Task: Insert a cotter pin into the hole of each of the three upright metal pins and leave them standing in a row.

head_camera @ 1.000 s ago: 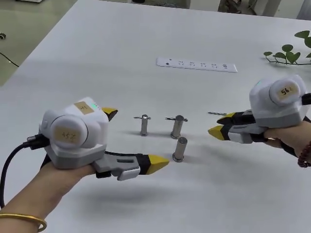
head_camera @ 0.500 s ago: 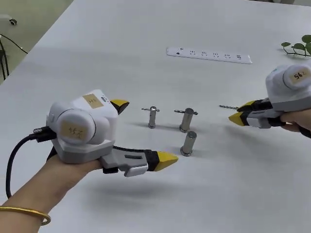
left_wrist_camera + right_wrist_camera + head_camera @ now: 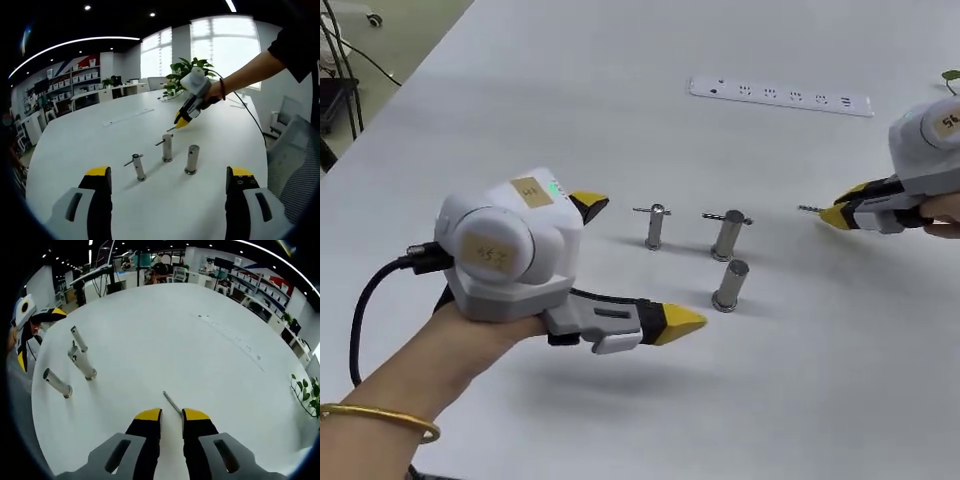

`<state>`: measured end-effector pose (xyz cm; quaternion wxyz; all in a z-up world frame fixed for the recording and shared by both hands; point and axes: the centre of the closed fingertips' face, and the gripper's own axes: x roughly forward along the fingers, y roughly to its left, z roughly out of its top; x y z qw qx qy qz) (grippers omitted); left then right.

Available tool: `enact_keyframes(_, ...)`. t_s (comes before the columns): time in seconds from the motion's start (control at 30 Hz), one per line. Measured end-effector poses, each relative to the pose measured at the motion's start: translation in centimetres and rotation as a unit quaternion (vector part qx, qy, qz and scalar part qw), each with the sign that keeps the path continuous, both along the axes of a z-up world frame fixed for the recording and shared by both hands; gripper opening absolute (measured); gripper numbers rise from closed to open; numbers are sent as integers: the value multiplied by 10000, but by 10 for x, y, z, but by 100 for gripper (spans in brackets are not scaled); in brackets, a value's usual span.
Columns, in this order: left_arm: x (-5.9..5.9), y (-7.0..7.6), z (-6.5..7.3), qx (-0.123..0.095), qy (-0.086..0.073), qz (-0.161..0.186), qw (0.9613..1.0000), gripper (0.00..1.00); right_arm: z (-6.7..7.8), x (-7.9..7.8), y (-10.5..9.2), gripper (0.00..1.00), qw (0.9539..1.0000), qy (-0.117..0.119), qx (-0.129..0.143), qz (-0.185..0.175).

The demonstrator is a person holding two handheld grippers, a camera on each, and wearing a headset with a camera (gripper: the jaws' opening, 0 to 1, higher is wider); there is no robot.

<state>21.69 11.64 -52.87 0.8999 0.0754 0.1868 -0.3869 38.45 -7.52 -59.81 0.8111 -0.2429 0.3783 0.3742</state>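
Three upright metal pins stand mid-table. The far-left pin (image 3: 655, 227) and the far-right pin (image 3: 728, 235) each carry a cotter pin through the top. The nearer pin (image 3: 730, 285) has a bare top. My left gripper (image 3: 635, 262) is open to the left of the pins, its jaws wide apart with nothing between them. In the left gripper view the bare pin (image 3: 191, 159) stands right of the other two. My right gripper (image 3: 840, 214) is shut on a thin cotter pin (image 3: 810, 209) that juts toward the pins from the right. The cotter pin (image 3: 172, 402) sticks out between the shut yellow tips.
A white power strip (image 3: 780, 96) lies at the far side of the white table (image 3: 520, 90). A leafy plant (image 3: 187, 67) sits beyond the right gripper at the table's end. A black cable (image 3: 370, 300) runs from the left gripper.
My right gripper has drawn back, to the right and farther from the pins, still holding the cotter pin. The head camera has shifted. The left gripper stays open beside the pins.
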Motion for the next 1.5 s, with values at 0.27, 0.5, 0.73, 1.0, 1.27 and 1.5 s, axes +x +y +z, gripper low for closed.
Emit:
enact_keyframes(0.27, -1, -2, -2, -18, 39, -6, 10000, 94, -5, 9, -7, 11, 9998, -13, -165, 59)
enact_keyframes(0.5, 0, -2, -4, -15, 68, 5, 10000, 93, -11, 4, -9, 10, 9996, 272, 20, -8)
enact_keyframes(0.73, -1, -4, -3, -44, 63, -41, 10000, 92, -13, 0, -10, 9, 9989, 458, 83, -36)
enact_keyframes(1.0, -3, -6, -3, -88, 80, -124, 9999, 90, -12, -16, -7, 0, 9983, 428, -245, 299)
enact_keyframes(1.27, -3, -6, -2, -247, 183, -136, 9994, 88, -12, -26, -5, 0, 9962, 411, -530, 554)
enact_keyframes(1.5, -3, -5, -2, -260, 171, -114, 9995, 87, -5, -32, 1, 0, 9953, 236, -505, 792)
